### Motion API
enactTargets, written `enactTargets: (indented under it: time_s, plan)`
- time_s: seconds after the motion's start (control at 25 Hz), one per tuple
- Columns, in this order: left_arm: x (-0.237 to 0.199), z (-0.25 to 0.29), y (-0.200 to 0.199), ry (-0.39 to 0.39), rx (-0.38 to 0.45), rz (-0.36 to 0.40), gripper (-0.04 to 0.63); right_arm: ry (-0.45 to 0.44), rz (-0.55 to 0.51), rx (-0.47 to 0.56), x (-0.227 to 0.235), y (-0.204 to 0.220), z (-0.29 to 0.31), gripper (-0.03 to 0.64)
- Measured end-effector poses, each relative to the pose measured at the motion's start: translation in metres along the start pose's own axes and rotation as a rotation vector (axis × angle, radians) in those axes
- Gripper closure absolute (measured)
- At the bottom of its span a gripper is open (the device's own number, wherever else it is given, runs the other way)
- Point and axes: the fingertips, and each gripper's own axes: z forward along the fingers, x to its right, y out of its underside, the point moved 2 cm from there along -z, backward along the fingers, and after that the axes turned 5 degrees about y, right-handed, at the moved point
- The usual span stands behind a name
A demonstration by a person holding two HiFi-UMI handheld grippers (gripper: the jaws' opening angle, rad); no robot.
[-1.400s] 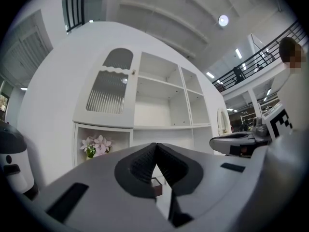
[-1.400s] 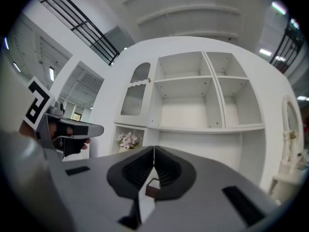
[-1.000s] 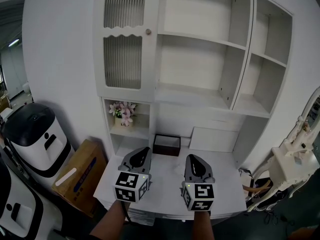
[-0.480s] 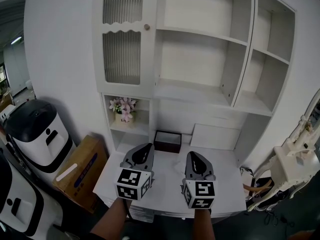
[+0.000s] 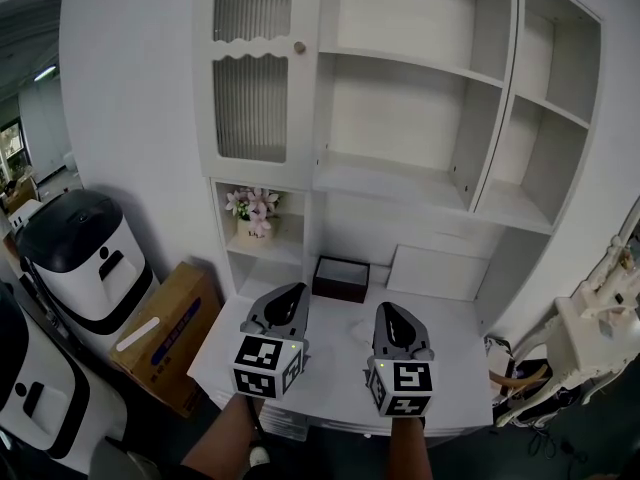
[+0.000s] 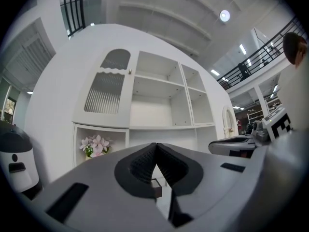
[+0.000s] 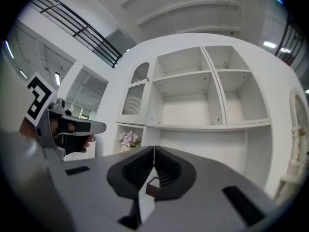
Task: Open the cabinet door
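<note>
The cabinet door (image 5: pixel 256 78) is white with ribbed glass panes and sits at the upper left of the white shelf unit. It is closed, and its small round knob (image 5: pixel 299 47) is at its right edge. The left gripper view shows the door (image 6: pixel 107 93) ahead and up to the left; in the right gripper view the door (image 7: pixel 134 96) lies further left. My left gripper (image 5: pixel 291 293) and right gripper (image 5: pixel 390 310) hover side by side over the white desk, well below the door. Both are shut with nothing between the jaws and point level at the shelves.
Pink flowers (image 5: pixel 252 208) stand in the cubby under the door. A dark open box (image 5: pixel 341 277) rests at the back of the desk (image 5: pixel 330 363). A cardboard box (image 5: pixel 165 333) and a white-and-black machine (image 5: pixel 85 258) stand at the left, and a white stand (image 5: pixel 590 338) at the right.
The head view has tilted a little, so the cabinet sits slightly higher in the picture. Both grippers stay shut and in about the same place.
</note>
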Motion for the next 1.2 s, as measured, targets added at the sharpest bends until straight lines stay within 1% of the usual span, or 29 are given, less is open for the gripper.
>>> enactTargets:
  time_s: [0.24, 0.72, 1.0, 1.2]
  plan:
    - [-0.018, 0.014, -0.002, 0.008, 0.002, 0.014, 0.586, 0.016, 0.001, 0.007, 0.000, -0.003, 0.021, 0.595]
    - [-0.075, 0.057, 0.004, 0.042, 0.010, 0.006, 0.586, 0.039, -0.014, 0.004, -0.018, -0.006, 0.088, 0.595]
    - [-0.109, 0.075, -0.004, 0.071, 0.033, 0.002, 0.586, 0.060, -0.027, 0.024, -0.033, -0.021, 0.127, 0.595]
    - [-0.127, 0.080, -0.008, 0.098, 0.038, -0.007, 0.586, 0.075, -0.036, 0.035, -0.046, -0.036, 0.143, 0.595]
